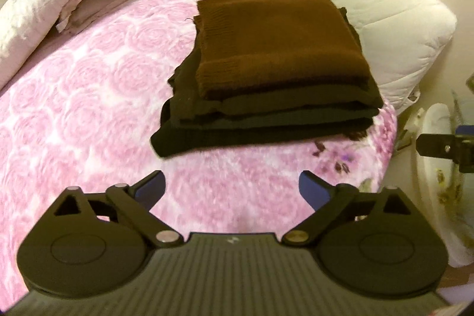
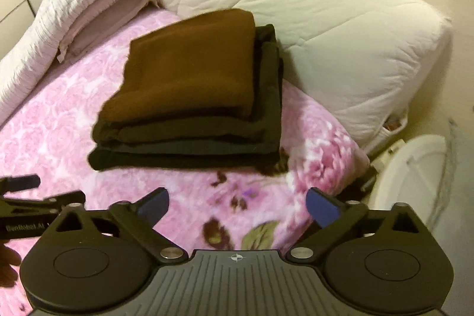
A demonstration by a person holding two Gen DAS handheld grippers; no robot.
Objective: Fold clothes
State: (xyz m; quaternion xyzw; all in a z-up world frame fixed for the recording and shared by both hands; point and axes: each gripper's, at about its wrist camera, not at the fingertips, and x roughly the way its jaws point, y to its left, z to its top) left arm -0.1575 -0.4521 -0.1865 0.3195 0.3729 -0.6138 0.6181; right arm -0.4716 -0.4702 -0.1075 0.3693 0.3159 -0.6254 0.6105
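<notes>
You had both the left tool [image 1: 231,188] and right tool [image 2: 237,205] spread apart and empty over the pink rose-print bed cover [image 1: 89,108], short of the folded brown knit garment [image 1: 275,40] topping the dark folded clothes stack [image 1: 260,123].

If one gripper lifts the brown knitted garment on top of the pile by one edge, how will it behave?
The brown knitted garment would probably go floppy and unfold, since it is soft ribbed knit folded in layers. It looks light for its size. It may drag the dark folded clothes beneath, as fuzzy knit tends to cling. Both the left gripper and right gripper are open, apart from the pile.
</notes>
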